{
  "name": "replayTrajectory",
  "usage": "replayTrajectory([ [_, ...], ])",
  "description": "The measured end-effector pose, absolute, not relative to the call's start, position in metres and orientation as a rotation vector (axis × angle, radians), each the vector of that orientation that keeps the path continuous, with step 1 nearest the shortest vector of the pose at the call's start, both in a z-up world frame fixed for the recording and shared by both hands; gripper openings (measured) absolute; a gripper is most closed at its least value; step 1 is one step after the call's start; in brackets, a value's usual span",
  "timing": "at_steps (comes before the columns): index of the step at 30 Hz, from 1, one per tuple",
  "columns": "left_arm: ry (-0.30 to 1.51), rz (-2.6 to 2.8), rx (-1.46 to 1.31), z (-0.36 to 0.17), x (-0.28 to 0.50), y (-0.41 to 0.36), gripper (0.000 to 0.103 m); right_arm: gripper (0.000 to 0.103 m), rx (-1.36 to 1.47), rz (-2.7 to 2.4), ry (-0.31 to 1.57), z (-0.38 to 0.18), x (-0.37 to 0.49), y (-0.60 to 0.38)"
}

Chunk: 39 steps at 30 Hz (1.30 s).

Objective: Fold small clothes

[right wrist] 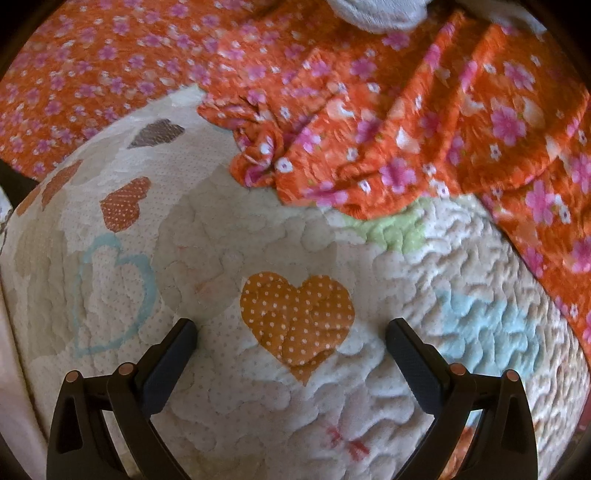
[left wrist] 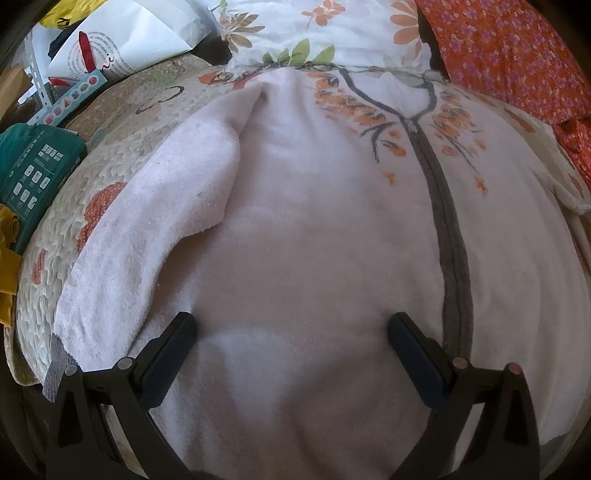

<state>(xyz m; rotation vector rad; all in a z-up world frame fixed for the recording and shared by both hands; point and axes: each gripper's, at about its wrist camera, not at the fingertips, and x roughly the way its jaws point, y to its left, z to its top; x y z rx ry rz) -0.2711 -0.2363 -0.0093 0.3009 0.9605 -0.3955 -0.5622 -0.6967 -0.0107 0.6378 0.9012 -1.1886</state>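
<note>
1. Pale pink fleece zip-up garment (left wrist: 295,229), spread front-up over the quilt (left wrist: 55,266), reaching its left edge
2. Dark zipper closed, orange flower print beside the neckline
3. One sleeve folded in over the chest
4. Neck toward the far edge

Heart-patterned quilt (right wrist: 229,236), orange floral bedding (right wrist: 92,62), floral pillow (left wrist: 317,29), daylight

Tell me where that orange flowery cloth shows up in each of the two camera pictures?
Left wrist view: the orange flowery cloth fills the top right corner, beyond the pale zip-up garment.
Right wrist view: it spreads across the top and down the right edge.
Shared landmark: the heart-patterned quilt, also at the left in the left wrist view.
</note>
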Motion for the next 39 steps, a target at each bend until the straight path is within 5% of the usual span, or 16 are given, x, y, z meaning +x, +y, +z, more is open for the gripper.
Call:
replayTrajectory([
  [7,0.96,-0.398,0.29,-0.01,-0.271,-0.235,0.103,0.102,0.676,-1.21,0.991,0.003,-0.543,-0.703],
  [18,0.957,-0.396,0.292,-0.01,-0.271,-0.235,0.103,0.103,0.153,-1.044,0.448,0.125,-0.489,-0.535],
  [28,0.956,-0.391,0.29,-0.01,-0.272,-0.235,0.103,0.103,0.25,-0.605,0.82,0.069,-0.408,-0.471],
  [39,0.962,-0.393,0.286,-0.009,-0.272,-0.234,0.103,0.103,0.199,-0.464,0.981,0.014,-0.383,-0.415],
])
